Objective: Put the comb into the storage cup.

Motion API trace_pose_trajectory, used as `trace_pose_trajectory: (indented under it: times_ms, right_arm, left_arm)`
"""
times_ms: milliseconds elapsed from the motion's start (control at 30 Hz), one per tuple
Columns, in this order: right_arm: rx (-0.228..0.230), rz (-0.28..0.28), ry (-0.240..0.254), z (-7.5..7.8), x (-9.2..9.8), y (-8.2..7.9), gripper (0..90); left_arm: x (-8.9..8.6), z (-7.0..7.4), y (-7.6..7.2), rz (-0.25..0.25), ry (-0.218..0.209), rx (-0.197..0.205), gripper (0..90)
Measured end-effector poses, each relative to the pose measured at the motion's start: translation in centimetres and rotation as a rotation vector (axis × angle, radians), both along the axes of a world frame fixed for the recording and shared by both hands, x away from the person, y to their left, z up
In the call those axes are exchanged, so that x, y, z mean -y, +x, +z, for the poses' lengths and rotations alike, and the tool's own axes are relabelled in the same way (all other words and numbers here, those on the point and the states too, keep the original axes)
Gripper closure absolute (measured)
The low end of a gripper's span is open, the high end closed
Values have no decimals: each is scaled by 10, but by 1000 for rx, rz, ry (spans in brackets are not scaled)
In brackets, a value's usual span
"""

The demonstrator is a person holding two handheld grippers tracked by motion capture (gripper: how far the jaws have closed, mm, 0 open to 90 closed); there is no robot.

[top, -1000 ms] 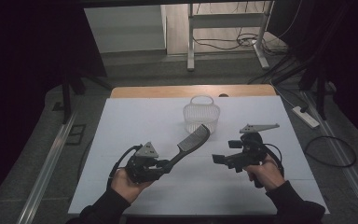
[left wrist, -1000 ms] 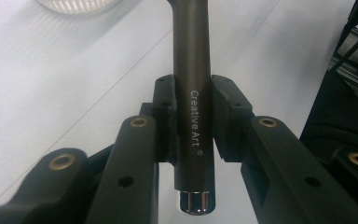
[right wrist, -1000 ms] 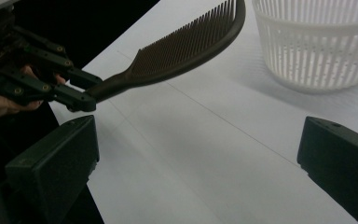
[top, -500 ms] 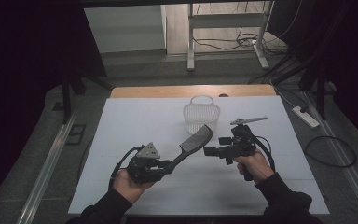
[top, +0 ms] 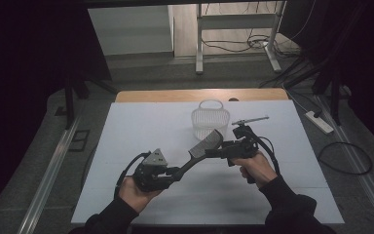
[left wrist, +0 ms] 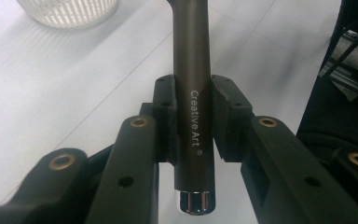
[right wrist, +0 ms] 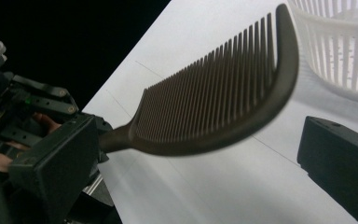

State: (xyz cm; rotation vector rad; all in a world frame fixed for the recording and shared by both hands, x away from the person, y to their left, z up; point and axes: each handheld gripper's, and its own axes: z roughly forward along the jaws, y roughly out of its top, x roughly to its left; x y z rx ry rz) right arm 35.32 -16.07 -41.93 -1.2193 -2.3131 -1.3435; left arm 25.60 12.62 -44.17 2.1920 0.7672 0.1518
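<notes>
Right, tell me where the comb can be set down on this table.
Free: the white table left of the basket, and the near strip between both forearms. Crowded: right of centre, where the comb, right gripper and basket bunch together.

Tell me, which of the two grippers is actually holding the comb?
The left gripper: its jaws clamp the comb by the handle. The right gripper has open jaws either side of the toothed end.

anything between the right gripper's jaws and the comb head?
Nothing. In the right gripper view the comb sits between the open jaws with only bare white table behind. The left gripper clamps its handle.
</notes>
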Motion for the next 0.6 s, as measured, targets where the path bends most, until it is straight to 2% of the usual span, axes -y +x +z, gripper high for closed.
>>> trace_pose_trajectory:
  times_ms: [200, 267, 333, 467, 600]
  right_arm:
    - [-20, 8, 9, -1, -6, 3, 0]
    - [-29, 10, 2, -2, -6, 4, 35]
    - [-33, 7, -5, -2, -6, 4, 112]
    - [-45, 11, 42, -1, -3, 4, 319]
    - [-51, 13, 62, 0, -1, 2, 453]
  left_arm:
    - [0, 0, 0, -2, 0, 2, 726]
    - [0, 0, 0, -1, 0, 4, 726]
    - [0, 0, 0, 1, -3, 4, 726]
    - [1, -1, 0, -3, 7, 1, 725]
    - [2, -2, 0, -4, 5, 1, 725]
